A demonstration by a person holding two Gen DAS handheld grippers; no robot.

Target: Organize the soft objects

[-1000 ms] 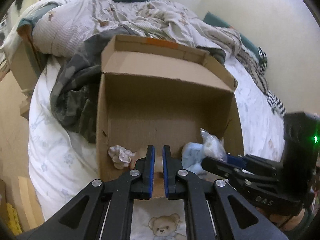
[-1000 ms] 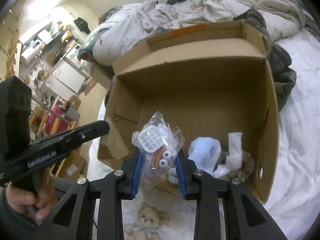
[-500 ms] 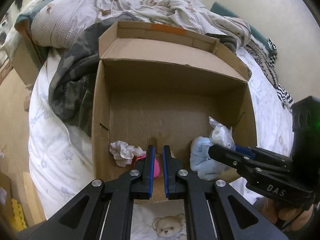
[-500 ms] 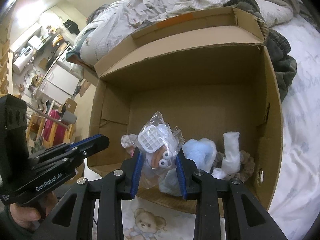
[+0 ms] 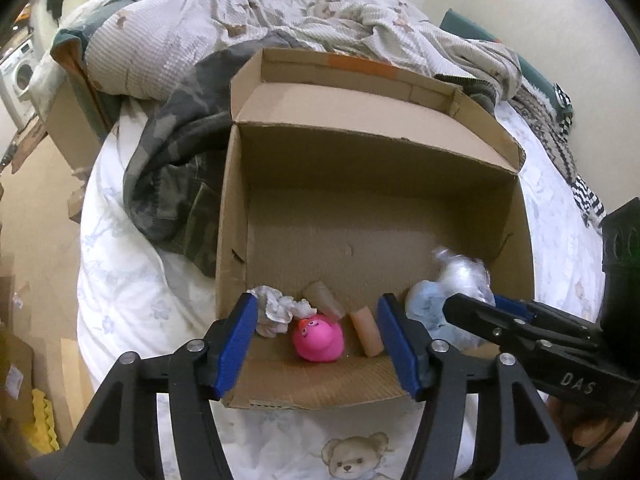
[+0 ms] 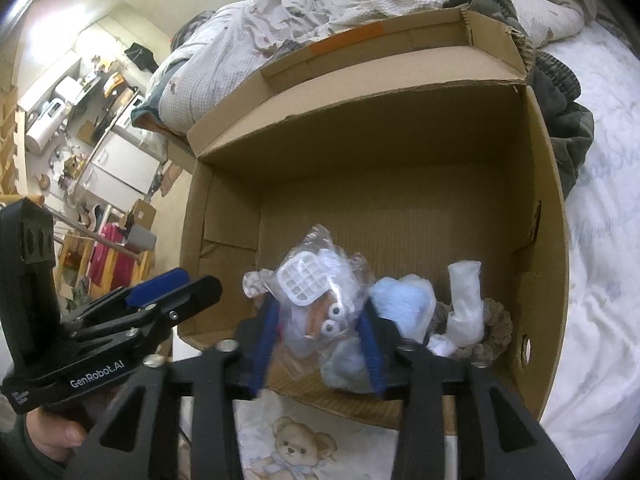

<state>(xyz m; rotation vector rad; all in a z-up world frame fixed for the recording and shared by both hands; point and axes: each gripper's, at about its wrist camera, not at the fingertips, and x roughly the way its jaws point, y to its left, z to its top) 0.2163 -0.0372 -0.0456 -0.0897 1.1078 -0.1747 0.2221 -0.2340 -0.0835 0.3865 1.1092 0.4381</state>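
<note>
The left gripper stands spread apart over the near edge of the cardboard box; a pink rubber duck lies on the box floor between its blue pads, touching neither. At one o'clock from it, the right gripper is clamped on a clear plastic bag of small toys, held above a light blue plush inside the box.

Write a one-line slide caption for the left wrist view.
Open left gripper above a pink toy inside the cardboard box on the bed.
</note>
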